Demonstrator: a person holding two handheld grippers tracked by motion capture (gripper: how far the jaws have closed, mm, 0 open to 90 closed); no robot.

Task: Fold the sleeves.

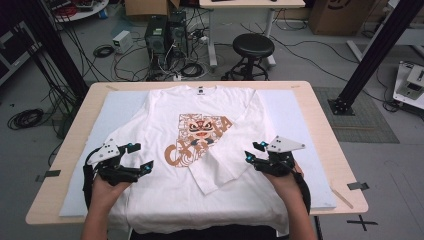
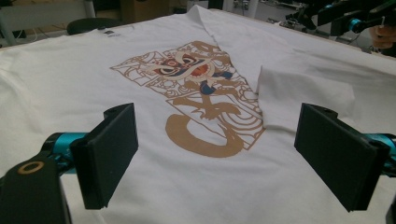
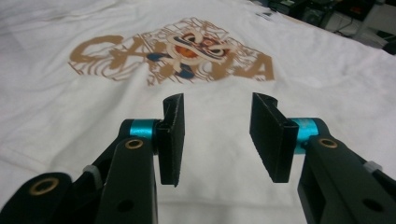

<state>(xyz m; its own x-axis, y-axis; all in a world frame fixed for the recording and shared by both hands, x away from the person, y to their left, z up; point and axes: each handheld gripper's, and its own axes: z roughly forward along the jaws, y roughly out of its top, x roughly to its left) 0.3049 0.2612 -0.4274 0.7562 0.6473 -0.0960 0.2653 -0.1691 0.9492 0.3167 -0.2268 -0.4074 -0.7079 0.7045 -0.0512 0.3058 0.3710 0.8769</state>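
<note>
Cotton shirt [image 1: 200,150], soft and white, is lying collar-away along my worktop [image 1: 320,125]; I'm holding both jaws wide, empty.

The white long-sleeved T-shirt [image 1: 165,130] is soft matt cotton-like cloth, smooth but for faint creases, and its lion-dance print [image 1: 199,137] at the chest looks like flat, slightly rubbery tan ink with small blue and red patches. It lies on a pale, matt foam-like board [image 1: 295,125] over a light wood-grain tabletop [image 1: 325,135] with a smooth satin finish. The left gripper [image 2: 215,154] and right gripper [image 3: 215,135] are matt black plastic with dull, faintly grainy rubber-like pads [image 2: 109,149], glossy anodised-blue metal collars and brass-coloured rings; at twelve o'clock a round stool [image 1: 253,46] has a matt black seat.
</note>
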